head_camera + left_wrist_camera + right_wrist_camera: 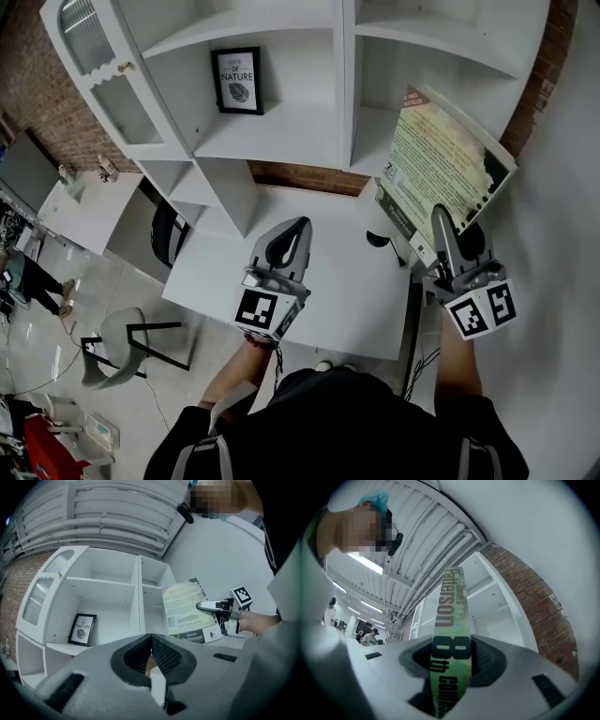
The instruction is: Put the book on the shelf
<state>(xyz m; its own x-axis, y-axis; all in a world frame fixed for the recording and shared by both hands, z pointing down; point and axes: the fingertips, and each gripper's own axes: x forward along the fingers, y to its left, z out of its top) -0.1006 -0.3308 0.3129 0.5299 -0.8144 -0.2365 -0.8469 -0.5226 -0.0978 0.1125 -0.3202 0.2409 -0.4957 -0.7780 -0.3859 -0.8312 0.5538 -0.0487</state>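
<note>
The book (439, 167), green-covered with a dark spine, is held up in the air in front of the lower right compartment of the white shelf unit (345, 89). My right gripper (442, 223) is shut on its lower edge. In the right gripper view the spine (451, 616) runs upright between the jaws of the right gripper (452, 645). My left gripper (292, 236) hovers over the white table (328, 300), shut with nothing in it. The left gripper view shows the left gripper (151, 641) with its tips together, the book (187, 609) and the right gripper (212, 606) beyond.
A framed picture (237, 81) stands in the left middle compartment, also in the left gripper view as the framed picture (82, 630). A small black object (377, 240) lies on the table below the book. A chair (131, 345) stands on the floor at left. Brick wall flanks the shelf.
</note>
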